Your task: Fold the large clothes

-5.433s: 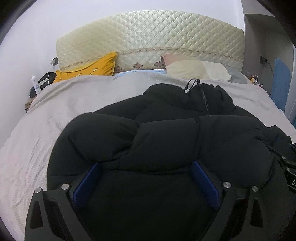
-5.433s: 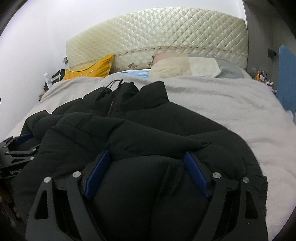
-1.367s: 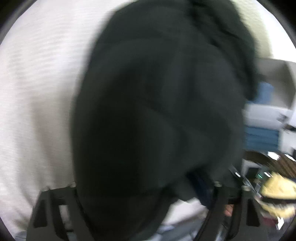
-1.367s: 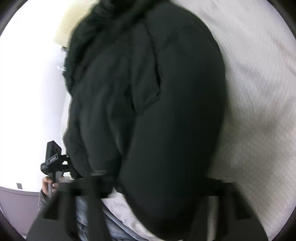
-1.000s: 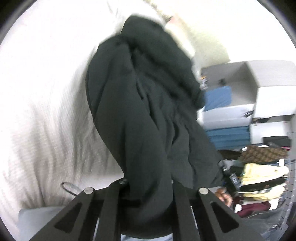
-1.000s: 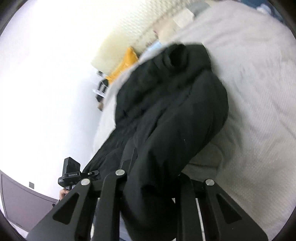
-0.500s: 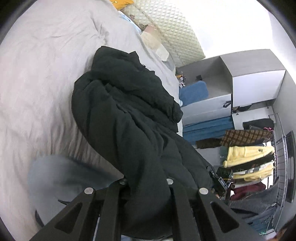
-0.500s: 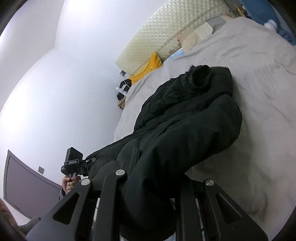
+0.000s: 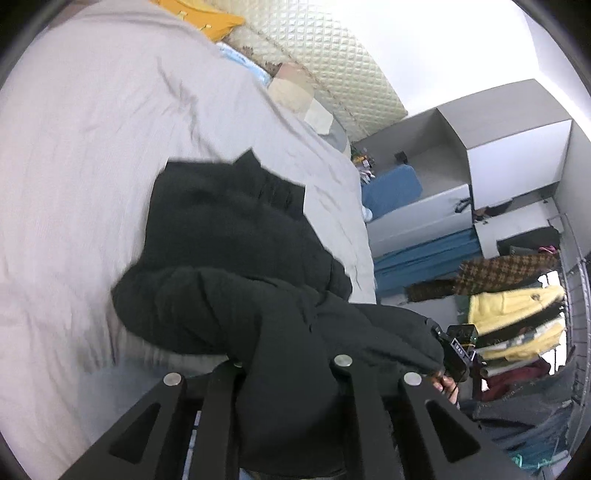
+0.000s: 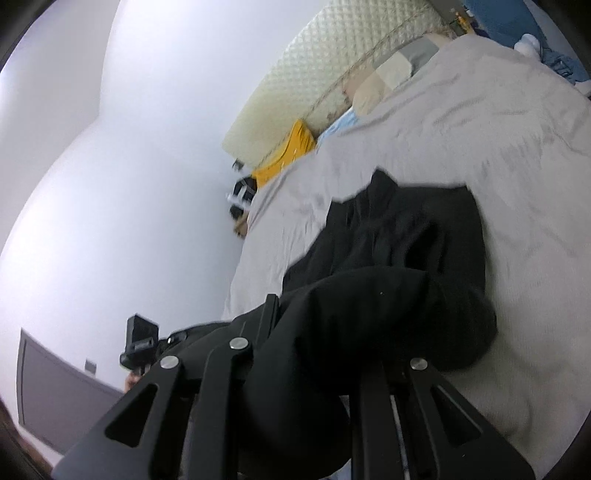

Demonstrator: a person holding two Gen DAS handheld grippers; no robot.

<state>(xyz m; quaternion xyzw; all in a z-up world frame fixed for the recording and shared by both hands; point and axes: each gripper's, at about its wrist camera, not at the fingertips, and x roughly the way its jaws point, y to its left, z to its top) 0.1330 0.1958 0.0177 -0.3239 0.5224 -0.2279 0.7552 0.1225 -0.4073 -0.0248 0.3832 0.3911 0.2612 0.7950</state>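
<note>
A large black puffer jacket lies partly on the grey bed, its near end lifted off the bed's edge. My left gripper is shut on the jacket's near edge. My right gripper is shut on the same edge of the jacket further along. The right gripper also shows in the left wrist view, and the left gripper in the right wrist view. The fingertips are hidden in the padding.
A quilted cream headboard with a yellow pillow and pale pillows is at the bed's far end. A grey cabinet and a rack of hanging clothes stand on the right. A nightstand stands by the white wall.
Both grippers have shut on the jacket's near edge and pulled it toward the bed's near edge. In the last half second the jacket slid closer and bunched up.
</note>
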